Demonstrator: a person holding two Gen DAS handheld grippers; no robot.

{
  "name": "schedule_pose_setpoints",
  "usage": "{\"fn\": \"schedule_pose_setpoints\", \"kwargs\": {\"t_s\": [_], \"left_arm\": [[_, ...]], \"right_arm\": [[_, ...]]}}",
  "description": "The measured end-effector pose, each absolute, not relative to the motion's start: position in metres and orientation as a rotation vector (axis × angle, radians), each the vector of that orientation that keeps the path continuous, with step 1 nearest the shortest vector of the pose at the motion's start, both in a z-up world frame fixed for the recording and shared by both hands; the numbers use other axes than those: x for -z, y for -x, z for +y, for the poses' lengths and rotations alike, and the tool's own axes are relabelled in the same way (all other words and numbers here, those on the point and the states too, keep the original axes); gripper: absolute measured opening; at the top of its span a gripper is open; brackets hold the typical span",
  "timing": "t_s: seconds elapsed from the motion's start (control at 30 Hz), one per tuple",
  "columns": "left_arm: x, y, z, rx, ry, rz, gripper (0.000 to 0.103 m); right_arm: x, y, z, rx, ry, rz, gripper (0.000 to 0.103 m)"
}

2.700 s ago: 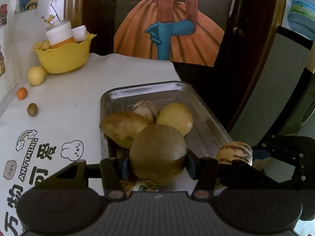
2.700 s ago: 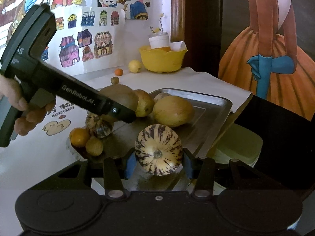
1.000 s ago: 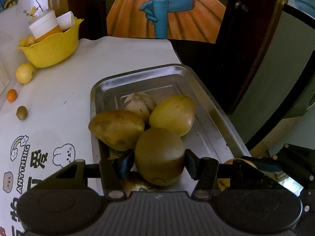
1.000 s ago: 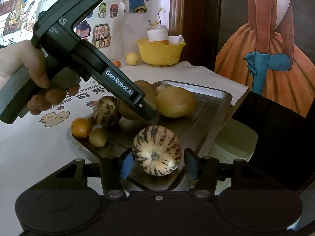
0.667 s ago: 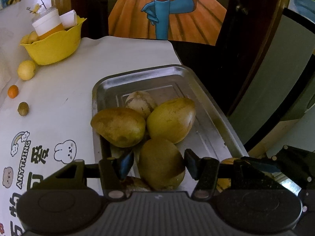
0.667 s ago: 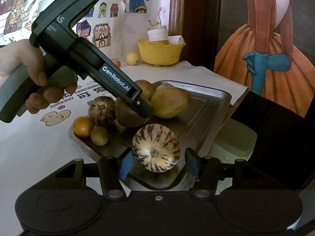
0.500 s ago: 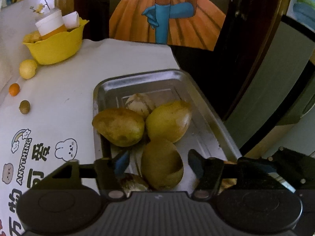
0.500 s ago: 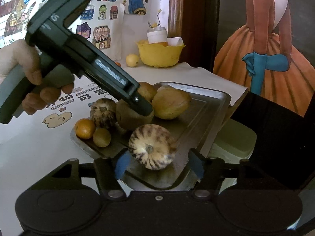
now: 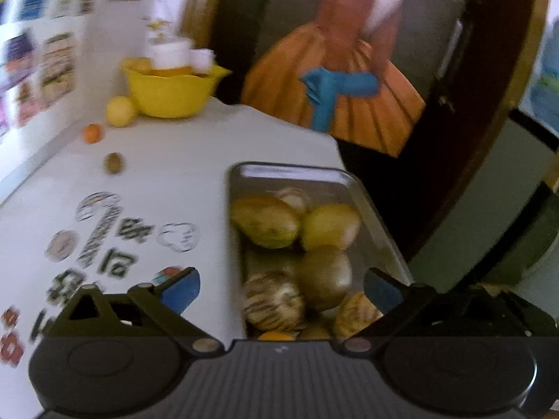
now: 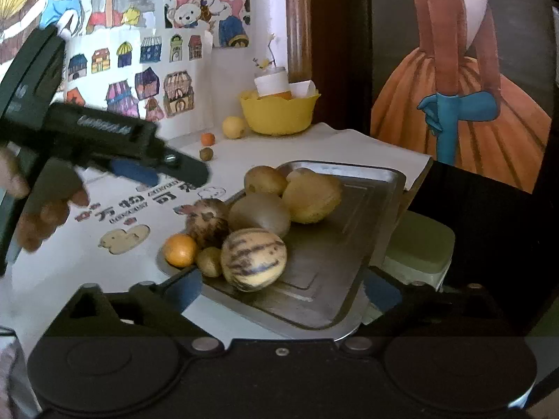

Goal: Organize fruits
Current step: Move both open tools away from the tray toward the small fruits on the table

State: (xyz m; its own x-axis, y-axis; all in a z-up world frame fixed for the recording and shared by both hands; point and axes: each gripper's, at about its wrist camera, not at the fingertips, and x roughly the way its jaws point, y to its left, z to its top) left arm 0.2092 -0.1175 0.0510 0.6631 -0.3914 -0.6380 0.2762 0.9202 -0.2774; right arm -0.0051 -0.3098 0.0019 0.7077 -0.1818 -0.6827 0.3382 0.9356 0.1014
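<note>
A metal tray (image 10: pixel 380 209) holds several fruits: a brown round fruit (image 10: pixel 259 214), a striped melon (image 10: pixel 254 259), two yellow-brown mangoes (image 10: pixel 311 197), a dark striped fruit (image 10: pixel 207 222), an orange (image 10: pixel 180 249) and a small kiwi (image 10: pixel 209 261). The tray also shows in the blurred left wrist view (image 9: pixel 297 171), where the brown fruit (image 9: pixel 325 272) lies in it. My left gripper (image 9: pixel 281 284) is open and empty, lifted above the tray's near end. My right gripper (image 10: pixel 281 284) is open and empty, just behind the striped melon.
A yellow bowl (image 10: pixel 279 113) with a jar stands at the table's back. A lemon (image 10: pixel 233 126), a small orange (image 10: pixel 207 138) and a small kiwi (image 10: pixel 206 153) lie loose on the white cloth (image 10: pixel 122 262). The tray overhangs the table's right edge. A pale green lid (image 10: pixel 419 248) sits below.
Both grippers have opened wide and let go: the brown fruit and the striped melon now lie in the tray. The left gripper has pulled back and swung left; the right has drawn back.
</note>
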Motion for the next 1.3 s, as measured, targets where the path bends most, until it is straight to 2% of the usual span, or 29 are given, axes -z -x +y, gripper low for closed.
{"fn": "schedule_pose_setpoints", "kwargs": {"t_s": [0.3, 0.57, 0.9, 1.3], "left_arm": [[-0.048, -0.155, -0.052, 0.215, 0.197, 0.698, 0.102], [-0.043, -0.127, -0.018, 0.142, 0.166, 0.716, 0.102], [-0.042, -0.117, 0.013, 0.100, 0.125, 0.765, 0.102], [-0.042, -0.129, 0.043, 0.036, 0.097, 0.812, 0.102]], "right_arm": [[-0.018, -0.001, -0.284, 0.308, -0.312, 0.779, 0.102], [-0.023, -0.023, -0.263, 0.255, -0.404, 0.846, 0.102], [-0.036, -0.060, -0.248, 0.166, -0.494, 0.923, 0.102], [-0.050, -0.117, -0.279, 0.145, -0.573, 1.007, 0.102]]}}
